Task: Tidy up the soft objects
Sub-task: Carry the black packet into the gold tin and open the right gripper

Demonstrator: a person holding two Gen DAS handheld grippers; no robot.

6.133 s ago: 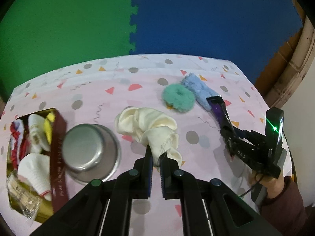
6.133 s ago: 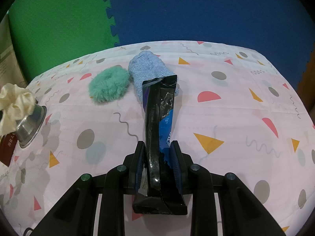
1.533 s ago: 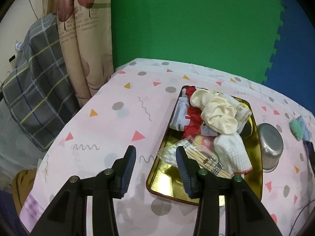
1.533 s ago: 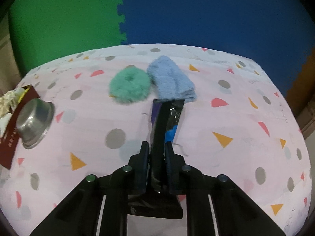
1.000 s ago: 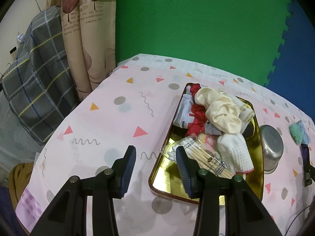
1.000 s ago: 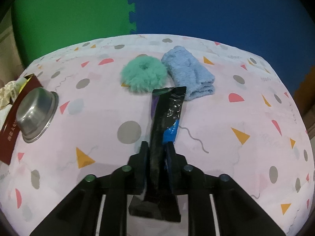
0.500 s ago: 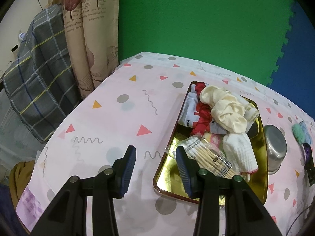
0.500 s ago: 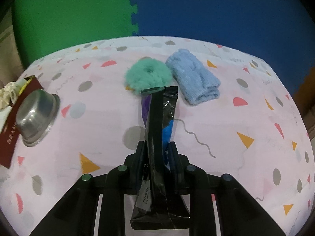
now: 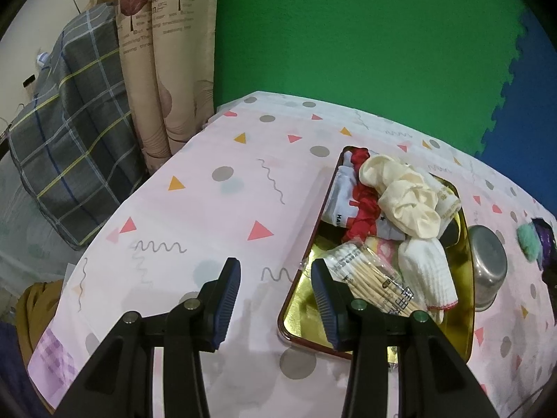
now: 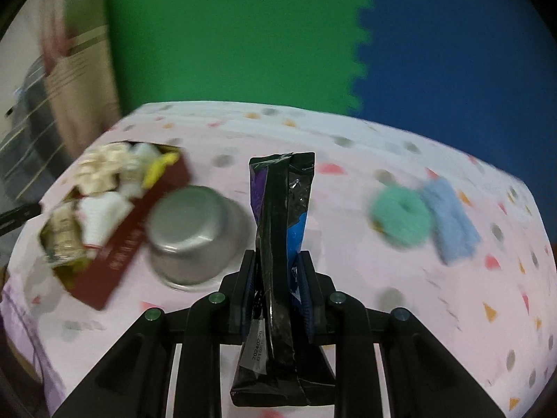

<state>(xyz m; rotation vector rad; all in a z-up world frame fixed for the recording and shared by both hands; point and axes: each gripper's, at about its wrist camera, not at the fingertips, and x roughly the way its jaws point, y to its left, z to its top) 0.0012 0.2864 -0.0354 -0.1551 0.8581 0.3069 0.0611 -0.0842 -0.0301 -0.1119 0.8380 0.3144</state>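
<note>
A gold tin tray (image 9: 468, 334) with dark red sides holds a cream cloth (image 9: 400, 195), white socks (image 9: 428, 275), a red cloth and a bag of cotton swabs (image 9: 369, 275). My left gripper (image 9: 275, 285) is open and empty, above the tray's near left edge. My right gripper (image 10: 276, 280) is shut on a black and blue snack packet (image 10: 282, 230), held upright above the table. The tray shows in the right wrist view (image 10: 115, 261) at the left. A green scrunchie (image 10: 400, 219) and a folded blue towel (image 10: 449, 219) lie to the right.
An upturned steel bowl (image 10: 195, 233) sits next to the tray, just left of the packet; it also shows in the left wrist view (image 9: 487, 264). The pink patterned tablecloth (image 9: 209, 209) ends at the left near a curtain (image 9: 163, 69) and a plaid cloth (image 9: 69, 122).
My right gripper has swung left with the packet, so the bowl and tray now come into its view and the scrunchie and towel shift right. My left gripper has barely moved and stays open.
</note>
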